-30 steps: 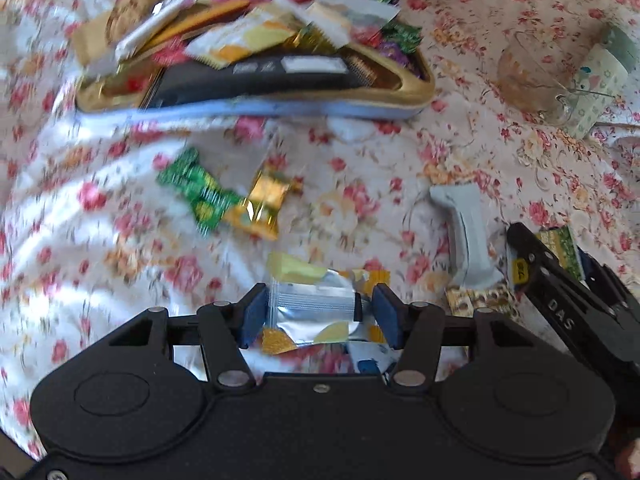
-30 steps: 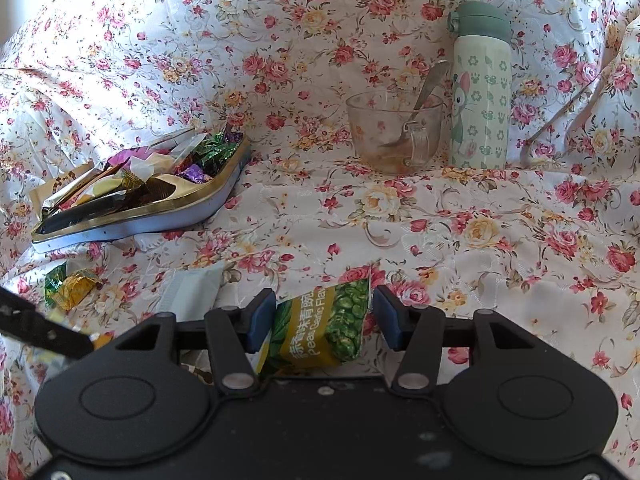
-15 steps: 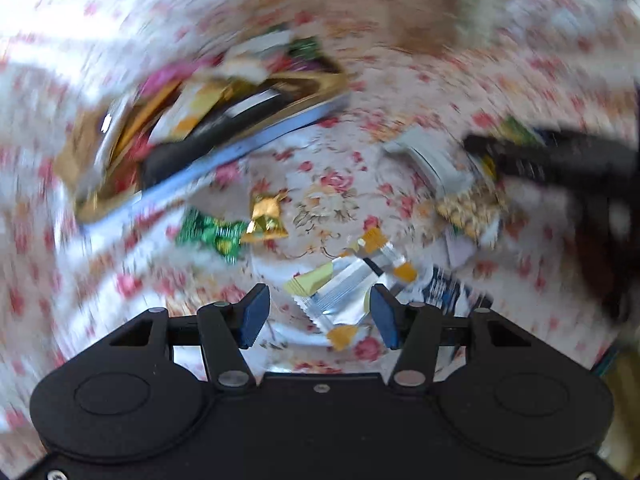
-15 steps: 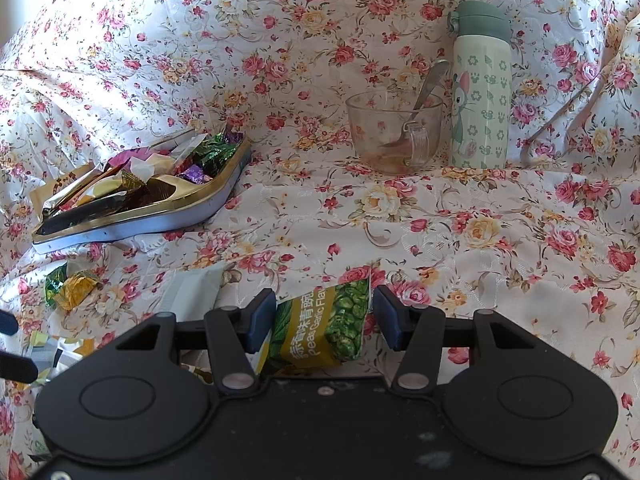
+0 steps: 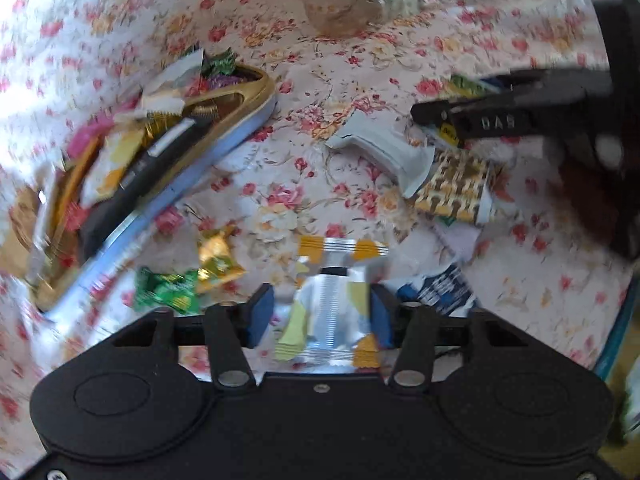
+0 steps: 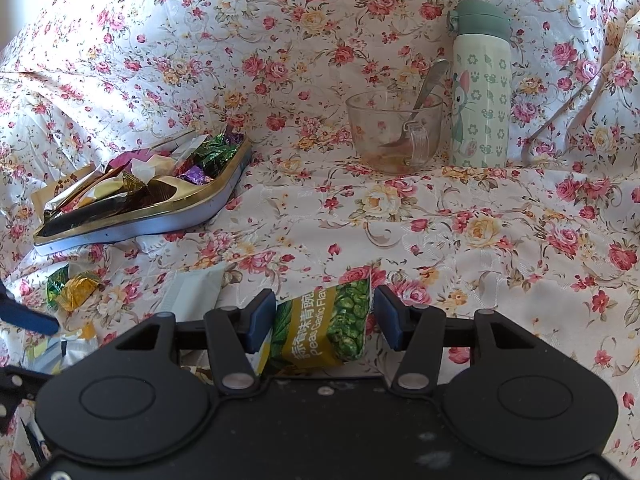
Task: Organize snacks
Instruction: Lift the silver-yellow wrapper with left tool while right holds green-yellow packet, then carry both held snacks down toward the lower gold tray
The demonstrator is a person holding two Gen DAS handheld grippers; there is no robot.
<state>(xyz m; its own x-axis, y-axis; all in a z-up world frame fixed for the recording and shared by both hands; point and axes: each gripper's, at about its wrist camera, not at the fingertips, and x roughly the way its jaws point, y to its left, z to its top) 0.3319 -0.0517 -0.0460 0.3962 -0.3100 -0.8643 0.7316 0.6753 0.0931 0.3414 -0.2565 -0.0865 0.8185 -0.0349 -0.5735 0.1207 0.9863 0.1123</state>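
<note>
The left gripper (image 5: pixel 322 314) straddles a silver snack packet with orange ends (image 5: pixel 334 304) lying on the floral cloth (image 5: pixel 360 64); the right pad touches the packet's edge, while a gap shows at the left pad, so the jaws look part-closed around it rather than clamped — a grasp being set up, probably to carry it to the gold-rimmed snack tray (image 5: pixel 240 120) at the left. The jaws have just been closing, with the packet between them.

The right gripper (image 6: pixel 324 318) waits with a green-and-yellow garlic pea packet (image 6: pixel 328 328) between its jaws; the left pad meets the packet and the right pad stands just clear, so whether it truly grips I cannot tell.

Against a second ago, the left view has rolled: the tray now slants instead of lying across the top, and the packet runs lengthwise between the pads rather than crosswise. The right view is unchanged — glass cup (image 6: pixel 394 132), bottle (image 6: pixel 480 88) and tray sit alike.
</note>
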